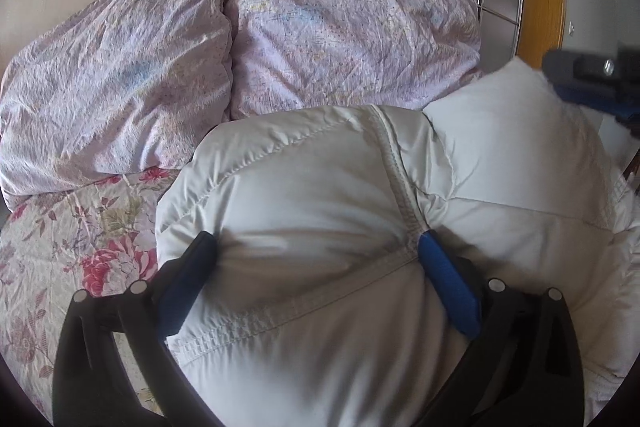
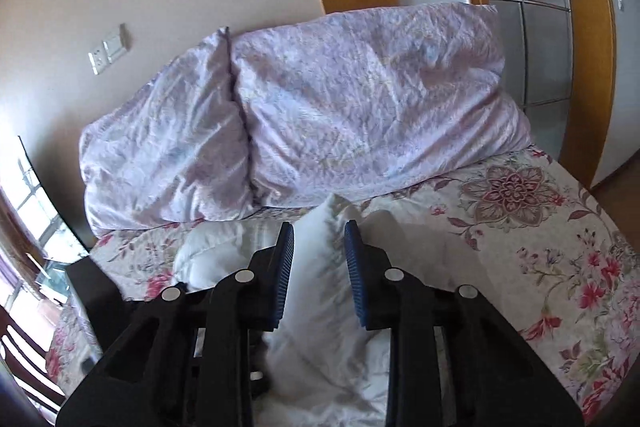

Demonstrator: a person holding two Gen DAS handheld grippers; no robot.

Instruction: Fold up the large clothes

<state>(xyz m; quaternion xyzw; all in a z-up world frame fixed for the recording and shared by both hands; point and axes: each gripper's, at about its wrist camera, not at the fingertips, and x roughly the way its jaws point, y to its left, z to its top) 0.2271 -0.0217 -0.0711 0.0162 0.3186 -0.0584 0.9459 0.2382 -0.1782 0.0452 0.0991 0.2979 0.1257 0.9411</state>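
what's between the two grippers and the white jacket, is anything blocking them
Nothing visible. The left gripper has its fingers spread wide against a puffy fold of the white jacket, and the right gripper has a raised fold of it directly between its fingers. The pillows lie behind, out of the way.

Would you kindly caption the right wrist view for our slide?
Right tongs pinching a fold of white puffer jacket above the floral bedspread.
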